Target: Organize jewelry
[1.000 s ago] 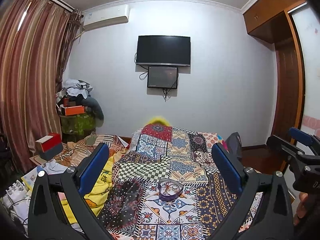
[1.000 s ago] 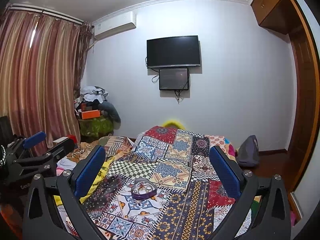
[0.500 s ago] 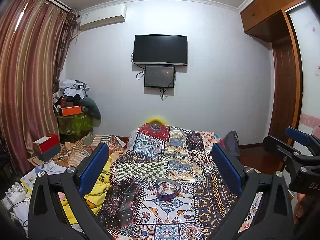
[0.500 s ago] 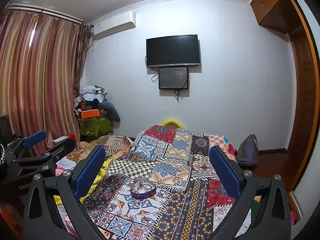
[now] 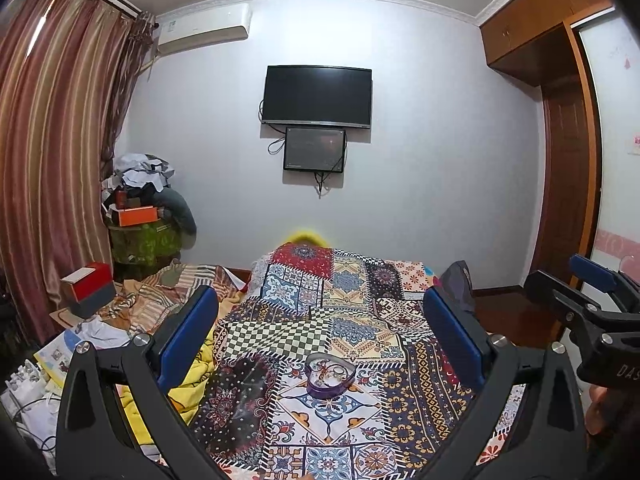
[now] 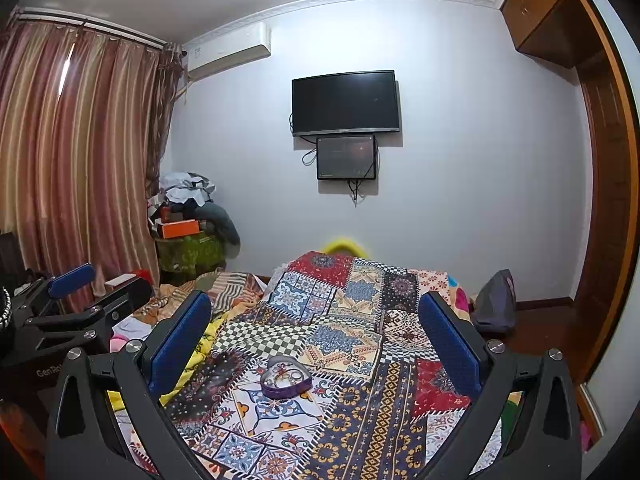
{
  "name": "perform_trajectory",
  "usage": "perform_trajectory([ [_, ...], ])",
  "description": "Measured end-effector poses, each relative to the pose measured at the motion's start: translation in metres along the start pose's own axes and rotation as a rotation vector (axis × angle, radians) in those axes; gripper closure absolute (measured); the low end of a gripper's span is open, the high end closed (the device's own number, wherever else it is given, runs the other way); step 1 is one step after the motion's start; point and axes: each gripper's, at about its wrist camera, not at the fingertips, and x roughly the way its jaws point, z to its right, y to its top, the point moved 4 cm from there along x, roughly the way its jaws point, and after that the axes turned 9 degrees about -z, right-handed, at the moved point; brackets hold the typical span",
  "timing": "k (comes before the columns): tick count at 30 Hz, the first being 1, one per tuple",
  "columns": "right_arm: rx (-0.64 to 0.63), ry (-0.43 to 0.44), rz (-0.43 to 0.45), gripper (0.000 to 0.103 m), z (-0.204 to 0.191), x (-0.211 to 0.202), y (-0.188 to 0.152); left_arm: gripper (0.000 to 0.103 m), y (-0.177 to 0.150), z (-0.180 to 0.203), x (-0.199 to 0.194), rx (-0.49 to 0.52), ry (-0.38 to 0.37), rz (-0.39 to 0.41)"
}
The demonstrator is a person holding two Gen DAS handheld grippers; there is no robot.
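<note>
A small heart-shaped purple dish [image 5: 330, 379] of clear glass or plastic, which cannot be told apart here, sits on the patchwork-patterned bedspread [image 5: 352, 332] near the bed's near end, ahead of both tools and touched by neither. Rings and other small pieces lie loose inside it, too small to sort out. The left gripper [image 5: 320, 332] and right gripper [image 6: 316, 330] each hold their jaws wide apart and empty. The dish is probably light, rigid and smooth-walled, so it may slip or tip on the soft quilt; pinching across its rim at the narrow lobes looks safest. The jewelry itself is tiny and likely slippery, calling for a fine pinch.
</note>
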Motion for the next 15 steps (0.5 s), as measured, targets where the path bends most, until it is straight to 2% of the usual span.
perform_trajectory([
  [15, -0.002, 0.0, -0.014, 0.0, -0.0009, 0.0068, 0.0001, 0.0, -0.0016, -0.0047, 0.0033, -0.003, 0.0, -0.007],
])
